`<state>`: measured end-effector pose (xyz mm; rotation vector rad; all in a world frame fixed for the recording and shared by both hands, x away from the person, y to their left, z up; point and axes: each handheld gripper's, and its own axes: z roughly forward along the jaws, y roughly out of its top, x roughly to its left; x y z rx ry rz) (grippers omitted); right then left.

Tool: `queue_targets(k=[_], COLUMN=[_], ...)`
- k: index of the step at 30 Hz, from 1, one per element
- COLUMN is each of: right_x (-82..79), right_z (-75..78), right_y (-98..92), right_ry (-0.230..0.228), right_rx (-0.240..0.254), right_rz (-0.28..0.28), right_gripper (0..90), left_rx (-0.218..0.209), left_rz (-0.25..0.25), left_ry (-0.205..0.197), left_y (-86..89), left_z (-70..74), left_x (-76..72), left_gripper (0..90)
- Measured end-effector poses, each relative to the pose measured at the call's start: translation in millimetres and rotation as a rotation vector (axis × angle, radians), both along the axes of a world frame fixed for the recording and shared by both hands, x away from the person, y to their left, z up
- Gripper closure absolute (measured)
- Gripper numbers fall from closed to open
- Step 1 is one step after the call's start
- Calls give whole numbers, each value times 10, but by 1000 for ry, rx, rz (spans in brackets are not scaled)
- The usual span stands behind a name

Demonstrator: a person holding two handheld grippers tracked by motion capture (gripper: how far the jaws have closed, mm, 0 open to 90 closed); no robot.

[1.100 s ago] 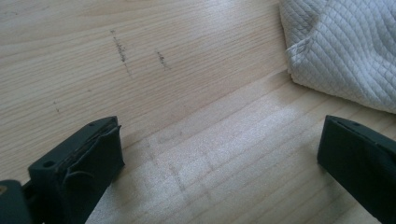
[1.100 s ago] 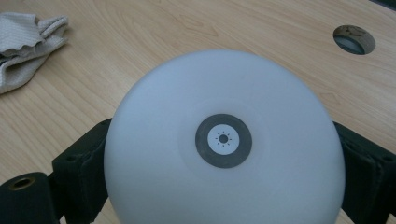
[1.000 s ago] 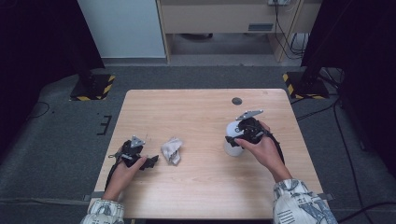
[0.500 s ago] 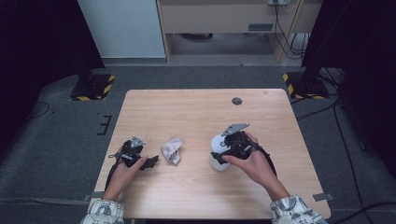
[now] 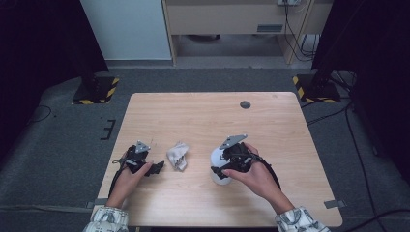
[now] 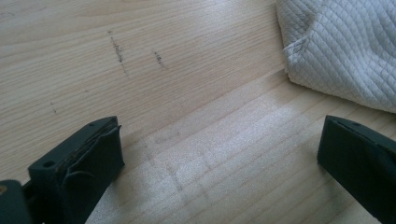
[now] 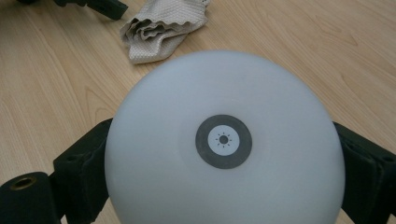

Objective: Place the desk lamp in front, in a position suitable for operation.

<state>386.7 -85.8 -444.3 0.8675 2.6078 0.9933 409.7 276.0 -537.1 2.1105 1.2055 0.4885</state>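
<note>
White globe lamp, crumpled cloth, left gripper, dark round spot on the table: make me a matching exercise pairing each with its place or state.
1. white globe lamp
2. crumpled cloth
3. left gripper
4. dark round spot

a. far part of the table
b. open, empty, beside the cloth
c. clamped in the right gripper
d. lying between both grippers

Pairs: 1-c, 2-d, 3-b, 4-a

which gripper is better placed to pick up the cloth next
Left. The left gripper rests on the table with its jaws open and nothing in them, right beside the crumpled cloth. The right gripper is farther from the cloth and is shut on the white round lamp.
</note>
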Motion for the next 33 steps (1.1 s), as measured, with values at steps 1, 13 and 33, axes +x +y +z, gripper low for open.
queue_targets(k=[1,13,33], right_x=[-20,-20,-278], right_z=[-6,-11,-270], right_y=[14,24,-492], right_ry=[-8,-21,-56], right_rx=[2,36,70], right_rz=[2,13,22], right_gripper=[90,55,51], left_rx=[0,0,-87], left_rz=[0,-1,-48], left_ry=[0,0,-99], left_y=[0,0,-18], left_z=[0,0,307], left_x=[0,2,-101], left_gripper=[0,0,179])
